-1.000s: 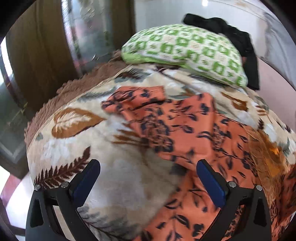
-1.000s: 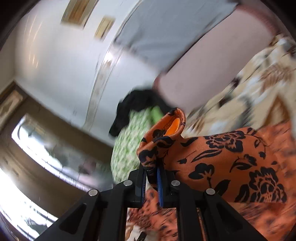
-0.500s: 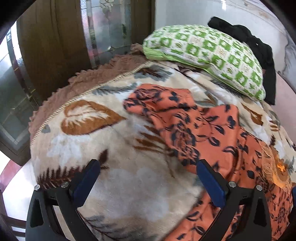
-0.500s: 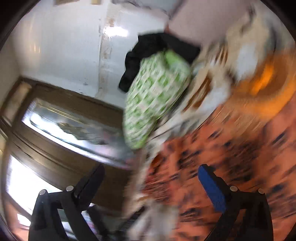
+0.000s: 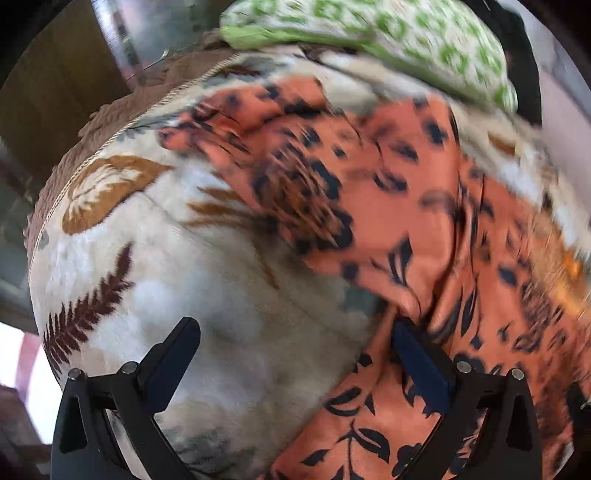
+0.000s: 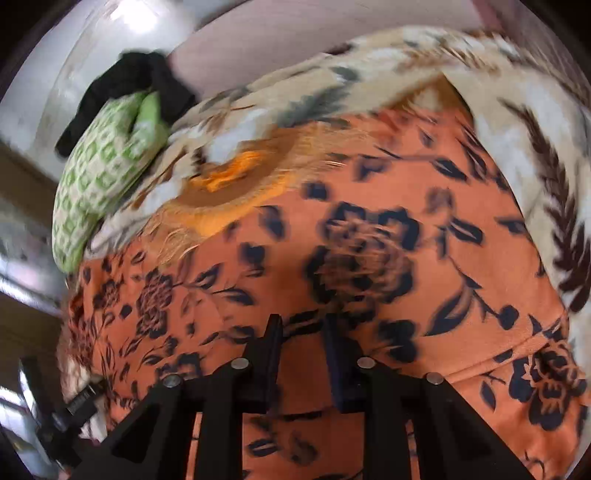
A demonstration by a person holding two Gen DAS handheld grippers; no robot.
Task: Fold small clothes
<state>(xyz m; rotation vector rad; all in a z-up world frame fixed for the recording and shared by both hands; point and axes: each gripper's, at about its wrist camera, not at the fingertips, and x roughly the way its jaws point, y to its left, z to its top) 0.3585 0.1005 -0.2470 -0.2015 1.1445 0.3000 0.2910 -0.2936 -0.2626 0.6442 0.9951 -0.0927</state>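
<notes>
Orange floral-print cloth garment lies spread on our cream leaf-patterned fleece blanket, a green-and-white checked pillow at twelve o'clock. Our left gripper stands wide apart at the garment's edge; our right gripper is closing, narrow-gapped, over the fabric.

The left gripper has black angular fingers with dark blue pads. Silver screws stud the right gripper too.

Bright daylight, wall glare, heavy motion blur, fisheye bending, dark corners
</notes>
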